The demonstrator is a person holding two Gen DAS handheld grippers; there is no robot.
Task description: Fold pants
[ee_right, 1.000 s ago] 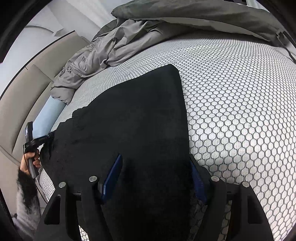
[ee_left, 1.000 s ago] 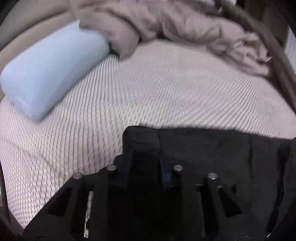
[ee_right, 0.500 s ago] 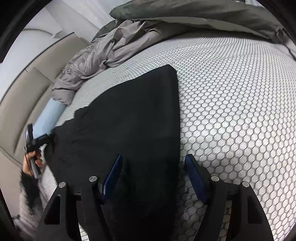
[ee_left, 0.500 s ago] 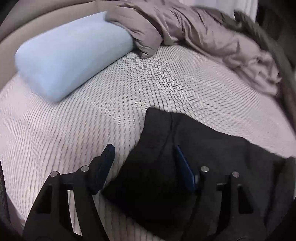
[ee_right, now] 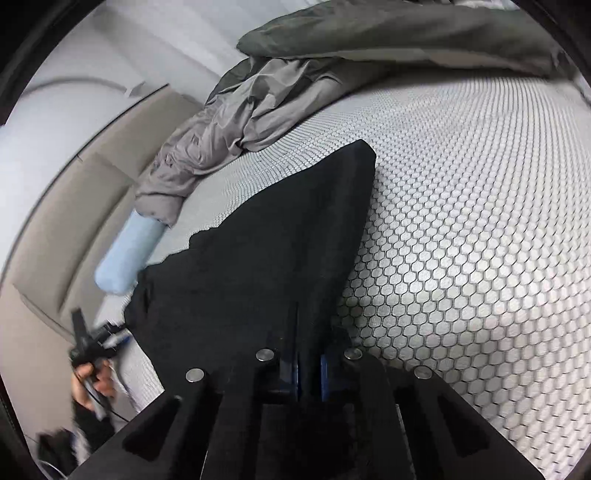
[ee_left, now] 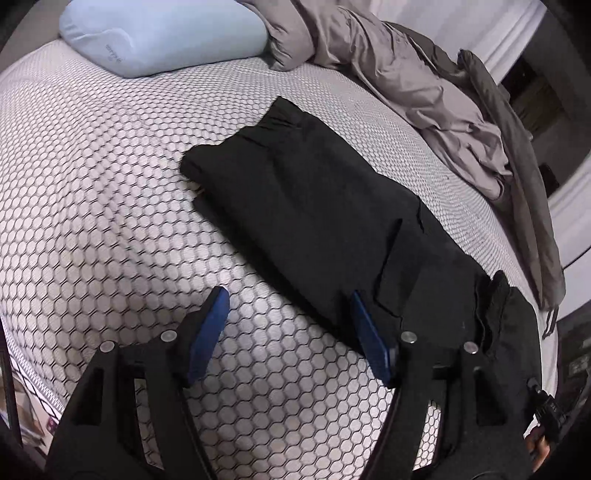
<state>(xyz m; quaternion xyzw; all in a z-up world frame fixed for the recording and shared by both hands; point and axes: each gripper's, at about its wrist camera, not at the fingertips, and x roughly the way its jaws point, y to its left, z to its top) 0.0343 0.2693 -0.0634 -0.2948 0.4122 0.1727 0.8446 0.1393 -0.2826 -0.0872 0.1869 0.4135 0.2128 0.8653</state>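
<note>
- While the pants (ee_left: 317,206) lie flat on the bed (ee_left: 92,177), their near edge is pinched by the right gripper (ee_right: 308,363), jaws just closed.
- A matching edge is best taken by the left gripper (ee_left: 291,332), gaping over bare bed beside them.

We cannot see the right gripper's (ee_right: 308,363) blue pads fully — black pants (ee_right: 266,258) cloth is pinched between them and covers their tips. In the left wrist view the pants (ee_left: 317,206) run behind the left gripper's (ee_left: 288,325) frame, their near end hidden. The person's hand (ee_right: 90,384) is blurred at the right view's left edge. The pillow (ee_left: 162,33) is cut off at the top — its printed label is too small to read.
</note>
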